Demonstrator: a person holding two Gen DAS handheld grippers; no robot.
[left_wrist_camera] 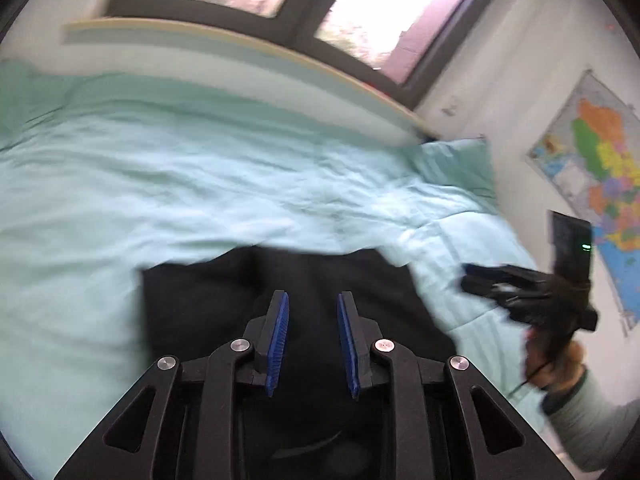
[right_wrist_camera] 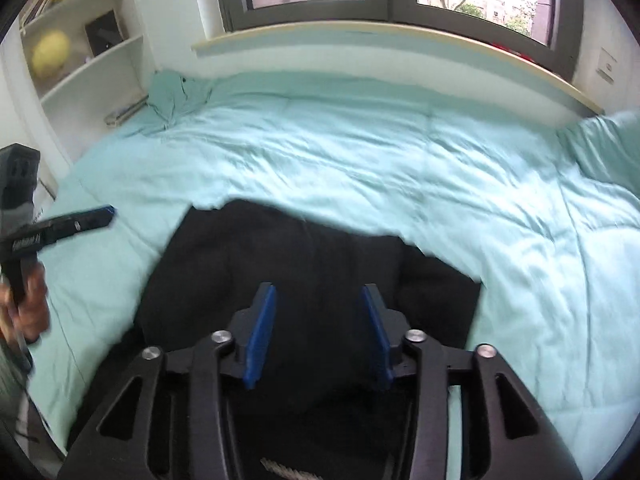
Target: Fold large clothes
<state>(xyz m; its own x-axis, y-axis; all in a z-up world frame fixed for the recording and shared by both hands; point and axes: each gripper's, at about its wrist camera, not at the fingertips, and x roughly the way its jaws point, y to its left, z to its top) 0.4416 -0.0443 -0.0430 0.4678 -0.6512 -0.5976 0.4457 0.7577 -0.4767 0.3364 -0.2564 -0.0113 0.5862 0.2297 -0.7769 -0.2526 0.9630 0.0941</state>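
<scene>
Both grippers, left [left_wrist_camera: 312,340] and right [right_wrist_camera: 318,336], hover with jaws released, holding nothing, over the black garment [right_wrist_camera: 312,264] lying partly folded on the near bed [right_wrist_camera: 360,152]. Likely between folds; next calls for pinching an edge. Beyond, shelves [right_wrist_camera: 84,64] hold a yellow ball [right_wrist_camera: 50,58]

Matt black cloth garment [right_wrist_camera: 288,264] on wrinkled cotton-like duvet [right_wrist_camera: 400,160].

The near part of the black folded garment [right_wrist_camera: 312,264] is hidden behind the black gripper linkages and cut off by the lower edge in both views, its far edge is smeared by blur, and the colourful wall map [left_wrist_camera: 600,172] is too blurred to read.
</scene>
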